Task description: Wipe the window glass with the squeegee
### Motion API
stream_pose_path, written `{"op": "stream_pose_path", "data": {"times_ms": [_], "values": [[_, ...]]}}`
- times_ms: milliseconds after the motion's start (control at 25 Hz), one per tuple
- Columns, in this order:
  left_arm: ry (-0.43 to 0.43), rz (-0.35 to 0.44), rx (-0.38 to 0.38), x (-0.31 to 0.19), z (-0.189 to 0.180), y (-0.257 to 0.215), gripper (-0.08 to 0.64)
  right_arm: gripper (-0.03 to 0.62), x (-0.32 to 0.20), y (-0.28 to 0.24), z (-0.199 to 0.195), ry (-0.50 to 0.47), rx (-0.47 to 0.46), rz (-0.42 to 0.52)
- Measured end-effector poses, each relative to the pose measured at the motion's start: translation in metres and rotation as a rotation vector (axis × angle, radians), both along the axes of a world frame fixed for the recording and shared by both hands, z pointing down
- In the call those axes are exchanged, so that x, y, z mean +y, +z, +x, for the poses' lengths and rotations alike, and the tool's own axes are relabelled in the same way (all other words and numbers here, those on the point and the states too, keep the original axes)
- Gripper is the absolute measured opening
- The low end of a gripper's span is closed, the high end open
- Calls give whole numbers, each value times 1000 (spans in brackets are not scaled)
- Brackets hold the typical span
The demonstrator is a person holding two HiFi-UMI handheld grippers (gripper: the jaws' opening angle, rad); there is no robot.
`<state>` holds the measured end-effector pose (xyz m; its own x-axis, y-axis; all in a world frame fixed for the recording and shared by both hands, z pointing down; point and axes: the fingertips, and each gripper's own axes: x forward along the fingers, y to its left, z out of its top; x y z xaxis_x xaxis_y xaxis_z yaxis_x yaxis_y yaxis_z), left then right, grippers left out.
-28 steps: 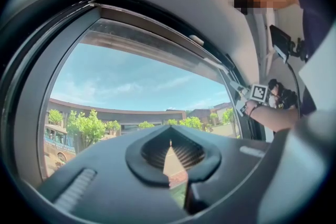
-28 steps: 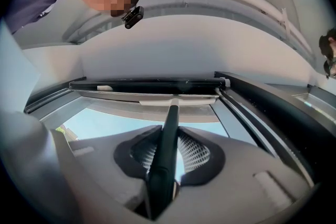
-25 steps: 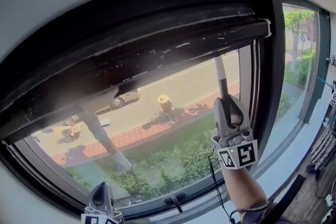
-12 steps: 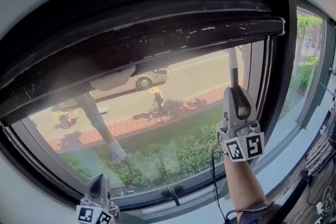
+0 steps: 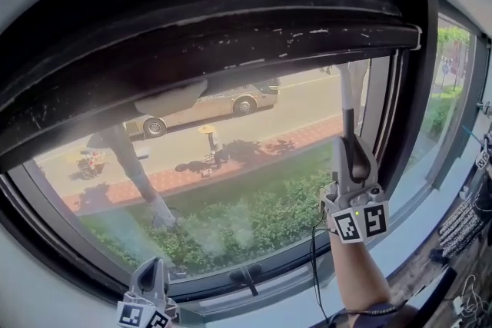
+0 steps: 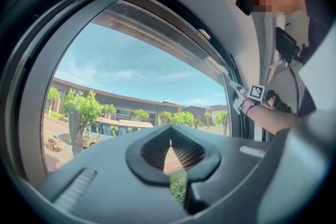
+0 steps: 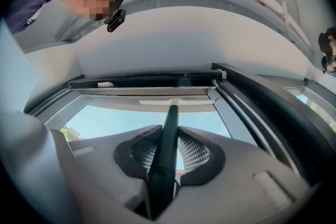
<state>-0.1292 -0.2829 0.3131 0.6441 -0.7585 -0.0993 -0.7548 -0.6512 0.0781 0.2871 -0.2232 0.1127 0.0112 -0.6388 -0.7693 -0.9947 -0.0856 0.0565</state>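
squeegee at the top edge, most of the pane still to wipe

near and low on the left, the left gripper (image 5: 151,276) hangs with its jaws all but together, holding nothing. on the right, the right gripper (image 7: 169,153) is clamped on the squeegee (image 7: 167,128) handle, with the blade far up under the top frame. the window glass (image 5: 231,188) below looks hazy, so most of the wiping seems left. no writing is readable.

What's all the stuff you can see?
window glass: one, clear, middle
window frame: one, black, around the glass
window handle: one, dark, frame's bottom
squeegee: one, dark handle, top right of glass
vehicle: one, tan, road outside
tree: one, grey trunk, outside left
bushes: several, green, outside below
person in hat: one, yellow hat, pavement outside
left claw: one, grey, low left, shut, empty
right claw: one, grey, raised right, shut on squeegee
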Motion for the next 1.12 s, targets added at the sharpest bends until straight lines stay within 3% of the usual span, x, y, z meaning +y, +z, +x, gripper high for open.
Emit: {"op": "stream_pose_path", "data": {"times_ms": [840,1120], "values": [[8,-79,0,38,14,28,5,100,13,61,-3,-45,-42,-108],[19,-68,-11,53,22,27,5,100,19,88,-5,-56,-65,-157]]}}
